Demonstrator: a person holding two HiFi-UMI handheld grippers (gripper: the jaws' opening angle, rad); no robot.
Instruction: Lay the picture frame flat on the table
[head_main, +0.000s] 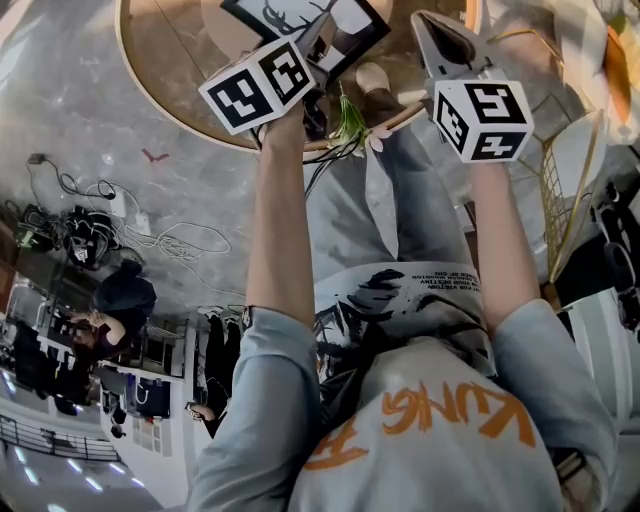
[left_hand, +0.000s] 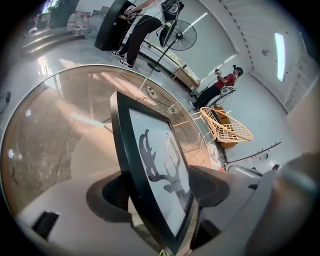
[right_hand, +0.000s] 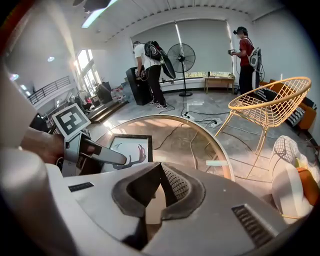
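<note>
Left tongs (left_hand: 160, 192) wide apart, picture frame (left_hand: 150, 160) between, ungripped; right tongs (right_hand: 161, 172) closed, empty.

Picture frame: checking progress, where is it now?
The picture frame is at the head view's top centre, on the round table, between the open jaws of the left hand-held gripper.

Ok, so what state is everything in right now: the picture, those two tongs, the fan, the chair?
Picture frame: propped at a tilt on the table, not yet flat.
Left tongs: open, straddling the frame's edge without pressing it.
Right tongs: shut, empty.
Fan: standing; spinning or not, cannot tell.
Wire chair: upright, empty.
</note>
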